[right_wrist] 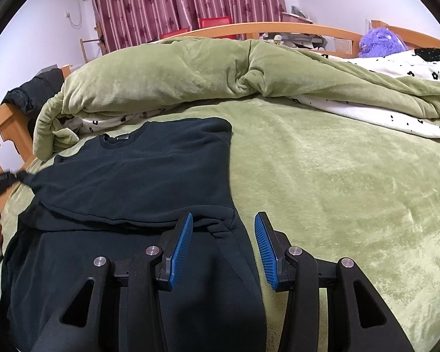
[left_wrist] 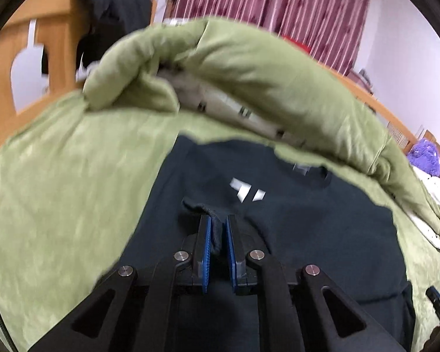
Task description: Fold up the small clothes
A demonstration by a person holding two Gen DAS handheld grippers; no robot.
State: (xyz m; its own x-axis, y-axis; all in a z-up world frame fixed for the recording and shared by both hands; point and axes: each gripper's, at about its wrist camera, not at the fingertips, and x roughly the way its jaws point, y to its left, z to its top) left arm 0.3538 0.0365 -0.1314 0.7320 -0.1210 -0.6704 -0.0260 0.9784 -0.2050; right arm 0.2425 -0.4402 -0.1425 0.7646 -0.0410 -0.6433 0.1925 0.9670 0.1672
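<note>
A dark navy sweatshirt (left_wrist: 308, 220) with a white logo (left_wrist: 246, 192) lies on the green bedspread (left_wrist: 58, 190). My left gripper (left_wrist: 218, 223) is shut on a bunched cuff of its sleeve (left_wrist: 199, 208), held over the chest. In the right wrist view the sweatshirt (right_wrist: 149, 170) lies partly folded, collar (right_wrist: 114, 140) at the far end. My right gripper (right_wrist: 224, 220) is open and empty, its jaws on either side of the garment's right edge. The left gripper (right_wrist: 17, 176) shows at the far left, pulling the sleeve.
A rolled green quilt (right_wrist: 176, 79) with white flowered lining lies just behind the sweatshirt. Wooden bed frame (left_wrist: 52, 52) with dark clothes draped on it stands at the left. A purple plush toy (right_wrist: 381, 41) sits far right. Open bedspread (right_wrist: 337, 176) stretches to the right.
</note>
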